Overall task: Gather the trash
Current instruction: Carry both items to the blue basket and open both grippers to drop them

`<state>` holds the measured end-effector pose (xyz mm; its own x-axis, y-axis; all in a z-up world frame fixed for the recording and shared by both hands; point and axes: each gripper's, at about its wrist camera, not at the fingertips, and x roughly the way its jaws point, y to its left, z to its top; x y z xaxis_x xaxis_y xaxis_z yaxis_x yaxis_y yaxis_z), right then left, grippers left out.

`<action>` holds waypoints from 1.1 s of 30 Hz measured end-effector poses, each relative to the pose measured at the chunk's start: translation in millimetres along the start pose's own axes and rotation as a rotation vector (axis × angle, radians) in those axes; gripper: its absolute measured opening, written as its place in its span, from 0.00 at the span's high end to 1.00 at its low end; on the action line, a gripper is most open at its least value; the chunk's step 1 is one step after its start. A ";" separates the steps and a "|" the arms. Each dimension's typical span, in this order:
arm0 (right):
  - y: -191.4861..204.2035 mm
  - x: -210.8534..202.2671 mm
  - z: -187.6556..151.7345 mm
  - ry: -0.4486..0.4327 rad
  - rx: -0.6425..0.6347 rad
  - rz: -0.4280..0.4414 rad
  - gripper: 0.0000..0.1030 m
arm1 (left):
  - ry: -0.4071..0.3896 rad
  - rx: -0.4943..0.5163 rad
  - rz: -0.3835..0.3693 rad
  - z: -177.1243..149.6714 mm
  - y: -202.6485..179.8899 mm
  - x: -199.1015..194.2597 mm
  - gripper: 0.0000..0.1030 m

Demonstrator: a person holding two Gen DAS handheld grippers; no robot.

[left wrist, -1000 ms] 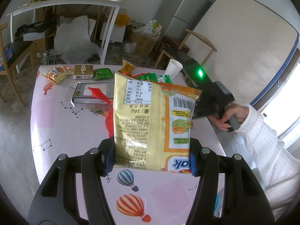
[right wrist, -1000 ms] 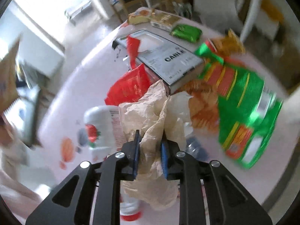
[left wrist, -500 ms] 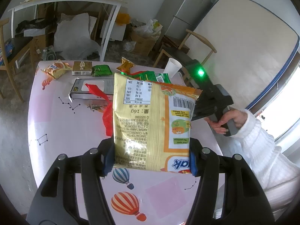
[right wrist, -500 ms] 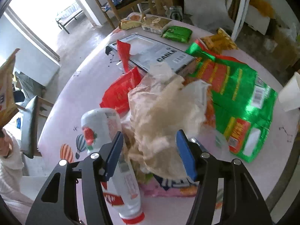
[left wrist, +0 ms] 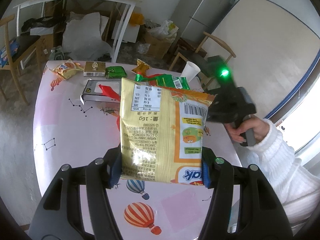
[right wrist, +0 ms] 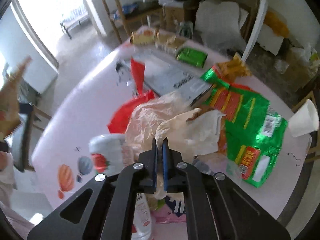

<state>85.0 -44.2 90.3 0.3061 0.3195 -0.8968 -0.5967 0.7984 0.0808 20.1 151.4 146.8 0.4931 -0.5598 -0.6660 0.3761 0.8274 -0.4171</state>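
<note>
My left gripper [left wrist: 160, 166] is shut on a yellow snack bag [left wrist: 160, 128], held upright above the pink table [left wrist: 70, 136]. Seen from the left wrist, the right gripper's black body [left wrist: 230, 108], green light on, hangs behind the bag in a white-sleeved hand; its fingertips are hidden there. In the right wrist view my right gripper [right wrist: 159, 146] points down at the trash pile. Its jaws are closing to a narrow slit with a fold of crumpled beige paper [right wrist: 160, 118] pinched between the pads.
Around the paper lie a white strawberry-label bottle [right wrist: 108, 152], a red wrapper [right wrist: 124, 116], a grey box [right wrist: 180, 80] and a large green snack bag [right wrist: 248, 120]. A paper cup [right wrist: 304, 120] lies at the table's right edge. Small packets [left wrist: 115, 72] line the far edge.
The right gripper let go of the crumpled paper, spread wide around it, then closed on it again higher up. The left gripper kept still with the yellow bag.
</note>
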 end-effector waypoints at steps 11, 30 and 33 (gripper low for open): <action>-24.1 -166.0 -86.7 -0.413 0.259 0.279 0.95 | -0.053 0.047 -0.026 -8.1 -42.2 -43.8 0.45; 32.1 -123.5 -598.4 -0.381 1.134 0.119 0.95 | 0.227 0.292 -0.397 -122.2 -242.4 36.4 0.45; 26.2 -60.7 -637.0 -0.255 1.221 0.142 0.95 | 0.266 0.325 -0.432 -135.9 -270.0 48.3 0.45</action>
<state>-421.8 -367.8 -130.4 0.5114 0.4220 -0.7486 0.3974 0.6562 0.6414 -164.2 -93.0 143.2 0.0448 -0.7769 -0.6280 0.7395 0.4485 -0.5021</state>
